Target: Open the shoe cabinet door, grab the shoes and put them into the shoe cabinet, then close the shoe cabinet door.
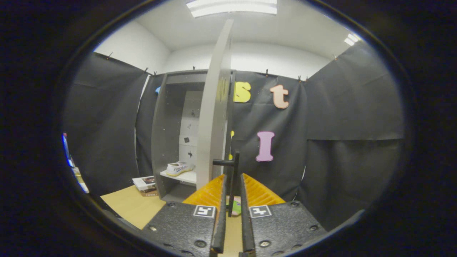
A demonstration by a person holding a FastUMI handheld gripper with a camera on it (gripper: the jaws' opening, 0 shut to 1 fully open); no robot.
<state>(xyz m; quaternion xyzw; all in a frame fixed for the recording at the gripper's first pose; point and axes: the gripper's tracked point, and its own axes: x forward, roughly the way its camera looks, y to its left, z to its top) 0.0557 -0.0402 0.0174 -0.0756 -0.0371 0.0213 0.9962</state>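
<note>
The gripper (232,185) reaches forward at the shoe cabinet door (213,117), which stands swung open, seen almost edge-on; its dark bar handle (234,178) runs upright between the two fingers (218,200), and both fingers sit drawn close against it, one on each side, though whether the pads truly press on the bar I cannot tell for certain; a short bracket joins the handle to the door's face just left of the bar. Beyond the door the shoe cabinet (167,135) stands open against the black cloth wall, its inside pale at the back and dark at the sides; one white shoe (178,168) lies on the white shelf (184,176) low in the cabinet, near the shelf's front edge, its toe towards the cabinet's left side. To the left of the cabinet's foot a small stack of books (145,185) rests on the light wood floor (132,207), close to the cabinet's left wall; a ceiling light (232,7) glows above the door's top edge.
</note>
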